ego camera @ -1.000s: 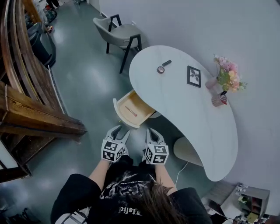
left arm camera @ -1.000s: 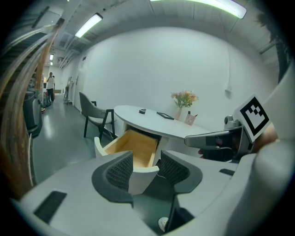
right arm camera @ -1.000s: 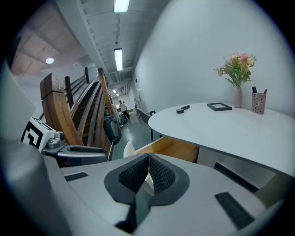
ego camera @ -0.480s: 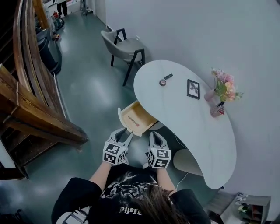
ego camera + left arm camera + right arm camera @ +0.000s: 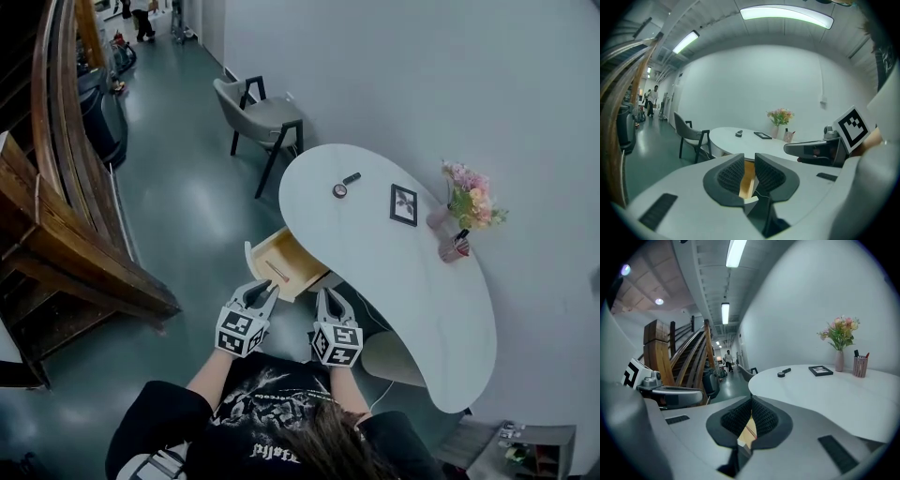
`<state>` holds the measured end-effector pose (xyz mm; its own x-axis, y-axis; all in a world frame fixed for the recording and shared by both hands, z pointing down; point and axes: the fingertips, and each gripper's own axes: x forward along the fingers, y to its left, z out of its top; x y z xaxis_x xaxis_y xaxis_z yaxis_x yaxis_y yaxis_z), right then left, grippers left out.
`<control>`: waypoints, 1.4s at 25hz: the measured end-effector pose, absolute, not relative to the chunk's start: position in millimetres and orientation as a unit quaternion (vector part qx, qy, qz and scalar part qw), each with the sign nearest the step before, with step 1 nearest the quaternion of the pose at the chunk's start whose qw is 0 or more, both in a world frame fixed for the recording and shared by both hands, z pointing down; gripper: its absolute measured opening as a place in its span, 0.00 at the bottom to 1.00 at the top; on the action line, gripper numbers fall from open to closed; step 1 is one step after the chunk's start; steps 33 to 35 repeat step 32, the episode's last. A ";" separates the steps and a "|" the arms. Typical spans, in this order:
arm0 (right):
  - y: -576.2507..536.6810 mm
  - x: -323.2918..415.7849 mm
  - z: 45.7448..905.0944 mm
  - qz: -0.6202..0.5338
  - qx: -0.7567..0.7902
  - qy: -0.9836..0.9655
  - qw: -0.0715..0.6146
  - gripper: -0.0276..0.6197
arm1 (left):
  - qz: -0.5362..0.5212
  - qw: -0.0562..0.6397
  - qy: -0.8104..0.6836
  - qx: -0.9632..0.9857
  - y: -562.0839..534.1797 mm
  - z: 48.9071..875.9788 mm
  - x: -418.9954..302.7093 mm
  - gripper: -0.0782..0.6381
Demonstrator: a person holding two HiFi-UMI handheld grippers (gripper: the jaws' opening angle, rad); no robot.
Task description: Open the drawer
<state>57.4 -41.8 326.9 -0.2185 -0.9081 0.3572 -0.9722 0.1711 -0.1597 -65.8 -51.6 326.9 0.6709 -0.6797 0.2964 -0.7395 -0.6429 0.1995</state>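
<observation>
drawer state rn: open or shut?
Open. In the head view the drawer sticks out from under the desk, with its wooden inside exposed and facing up.

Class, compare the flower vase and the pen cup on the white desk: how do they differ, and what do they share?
The vase is slim and pale; the pen cup is wider and reddish. The vase holds tall flowers; the pen cup holds short pens. Both stand upright, side by side, on the desk.
</observation>
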 end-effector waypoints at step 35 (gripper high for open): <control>-57.0 70.4 319.5 0.131 0.632 -0.756 0.106 0.08 | 0.098 0.155 -0.393 0.901 -56.5 333.2 -64.6 0.15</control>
